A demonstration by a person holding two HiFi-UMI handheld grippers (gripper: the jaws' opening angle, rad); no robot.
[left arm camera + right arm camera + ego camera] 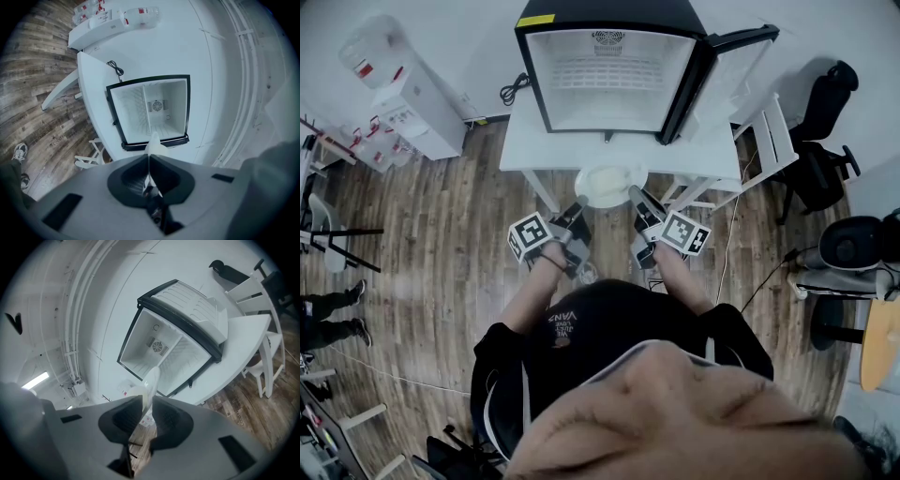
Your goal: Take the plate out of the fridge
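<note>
Pinching the plate [609,183] by opposite rims, your left hand-held gripper [580,204] and right hand-held gripper [636,195] are clamped on thin edges, outside the fridge [609,84] over the surface's [530,145] near edge; pulling unevenly could slip it free.

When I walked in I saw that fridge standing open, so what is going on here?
A person is holding a white plate by its rim with both grippers. The left gripper is shut on one side and the right gripper on the other. The plate is already out of the fridge, held near the front edge of the table that the fridge stands on. The fridge door is open and the inside looks empty.
</note>
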